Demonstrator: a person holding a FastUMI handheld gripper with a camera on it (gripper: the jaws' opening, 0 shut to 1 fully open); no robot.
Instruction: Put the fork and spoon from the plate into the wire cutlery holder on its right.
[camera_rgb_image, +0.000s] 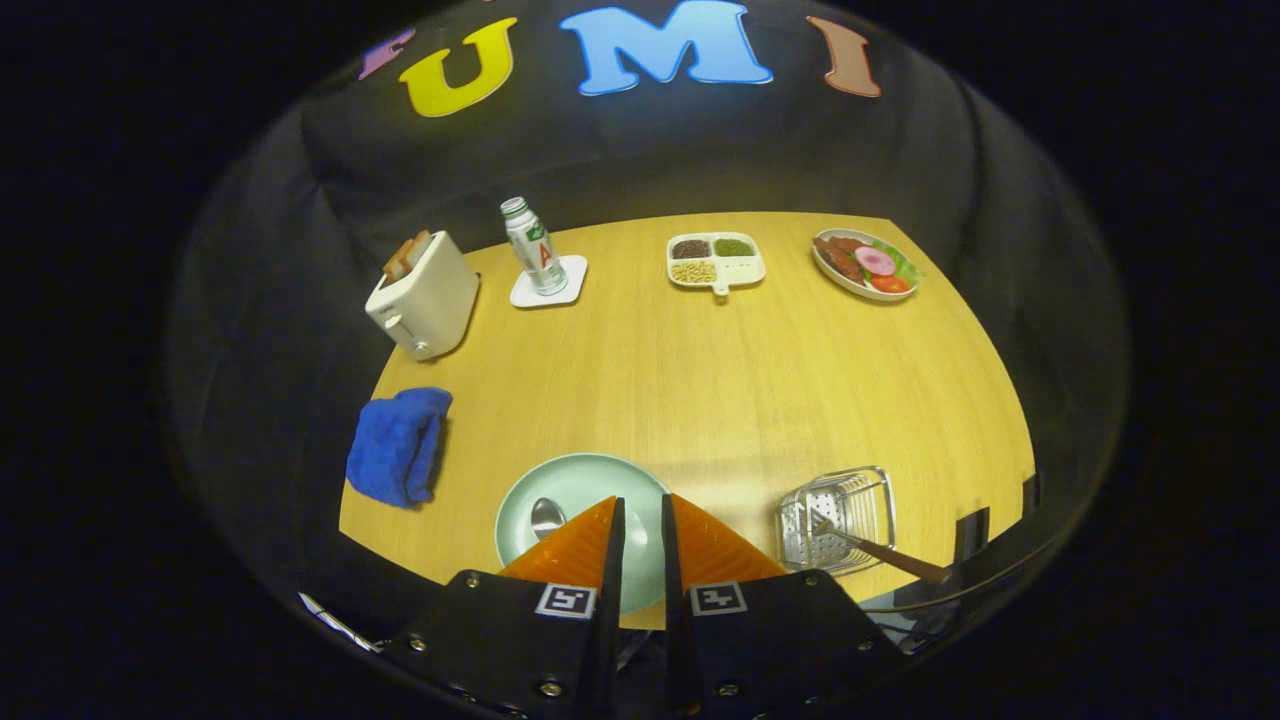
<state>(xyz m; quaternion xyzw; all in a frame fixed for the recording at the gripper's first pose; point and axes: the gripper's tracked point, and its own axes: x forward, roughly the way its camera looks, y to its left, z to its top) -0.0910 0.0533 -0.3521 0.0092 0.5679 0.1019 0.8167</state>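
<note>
A pale green plate (585, 490) sits near the table's front edge, partly under my fingers. The spoon (546, 516) lies on it; its bowl shows just left of the left finger and its handle is hidden behind that finger. To the plate's right stands the wire cutlery holder (838, 520). The fork (880, 550) lies in it with its brown handle sticking out toward the table's front right. My gripper (642, 498) hovers above the plate's right half. Its fingers are drawn almost together with a thin slit between them, and nothing is held.
A blue cloth (398, 445) lies left of the plate. At the back stand a white toaster (425, 295), a bottle on a white coaster (535, 260), a divided snack tray (715, 262) and a plate of food (865, 265). The wooden table (720, 380) has bare room in the middle.
</note>
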